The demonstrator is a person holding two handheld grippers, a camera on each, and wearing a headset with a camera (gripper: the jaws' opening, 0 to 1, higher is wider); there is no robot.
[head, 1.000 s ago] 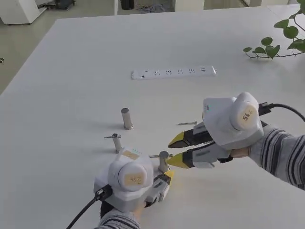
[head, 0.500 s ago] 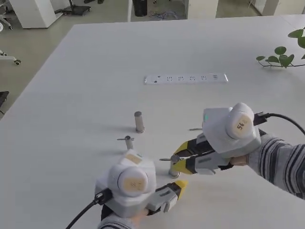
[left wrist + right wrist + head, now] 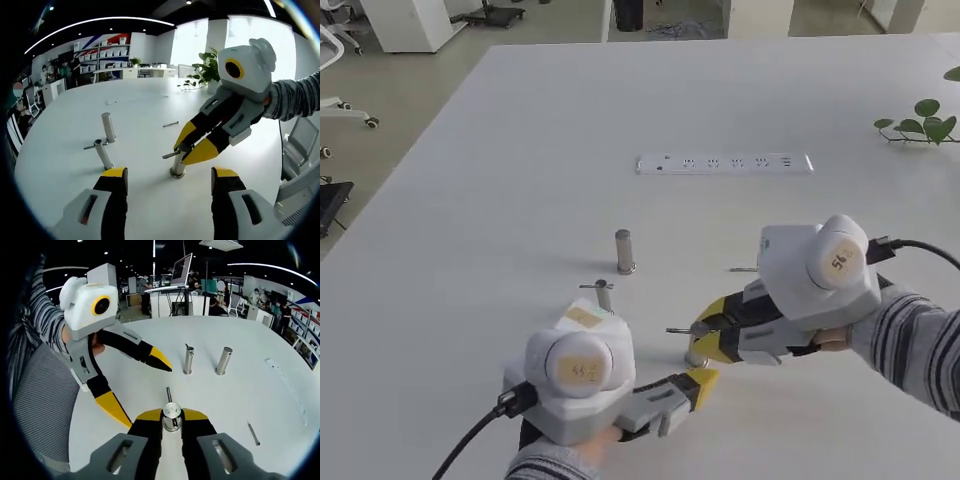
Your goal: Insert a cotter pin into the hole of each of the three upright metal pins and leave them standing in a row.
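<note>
Left gripper (image 3: 170, 174) is hovering low over the white table (image 3: 500, 160), jaws spread wide and gripping nothing; just beyond it a first metal pin (image 3: 604, 295) is standing upright with a cotter pin (image 3: 592, 286) sticking out sideways near its top; a bare metal pin (image 3: 624, 251) is standing a little farther back and to the right, apart from the first; a third metal pin (image 3: 177, 162) is standing nearest the person, between the two grippers, with a second cotter pin (image 3: 169, 155) jutting from near its head; right gripper (image 3: 171, 416) is reaching in from the right, its jaws closed around that pin's top; a loose cotter pin (image 3: 742, 269) is lying flat on the table behind the right gripper; a power strip (image 3: 725, 163) is lying farther back, and a plant (image 3: 920, 120) is trailing in at the right edge.
</note>
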